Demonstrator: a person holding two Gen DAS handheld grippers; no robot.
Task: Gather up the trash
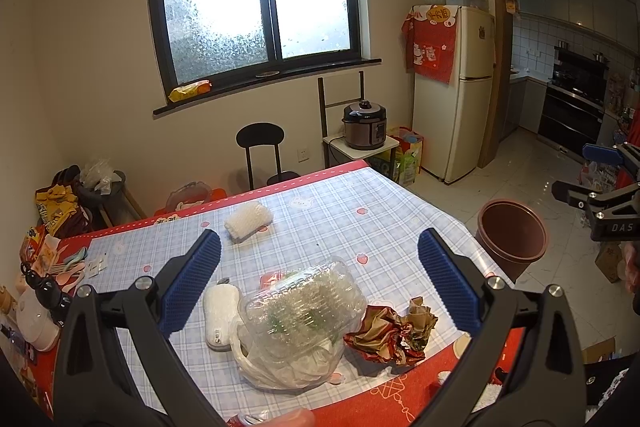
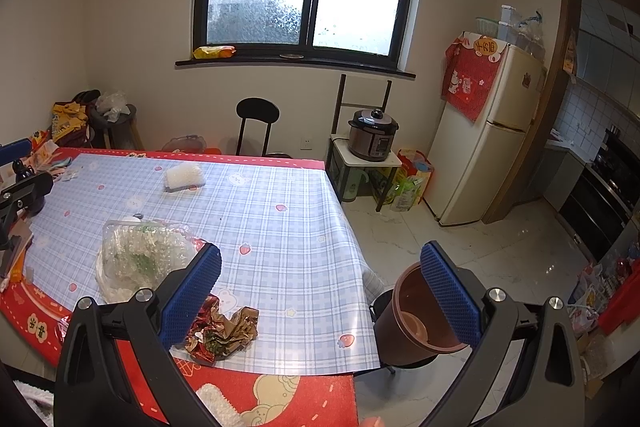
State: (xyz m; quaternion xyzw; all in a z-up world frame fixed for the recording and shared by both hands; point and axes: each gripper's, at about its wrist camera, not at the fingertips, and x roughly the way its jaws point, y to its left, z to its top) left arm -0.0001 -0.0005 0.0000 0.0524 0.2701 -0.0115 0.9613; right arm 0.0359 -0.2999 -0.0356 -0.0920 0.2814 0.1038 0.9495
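A red can [image 1: 250, 420] at the table's [image 1: 320, 211] near edge is cut off by the picture's bottom edge. The clear plastic container [image 1: 300, 301] hides part of the white bag [image 1: 288, 367] beneath it. The right gripper's blue finger [image 2: 450, 293] covers part of the brown bin [image 2: 412, 323] beside the table's right edge.

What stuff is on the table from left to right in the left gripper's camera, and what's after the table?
White pouch → clear plastic box on its plastic bag → crumpled wrapper → brown bin on the floor past the table edge.
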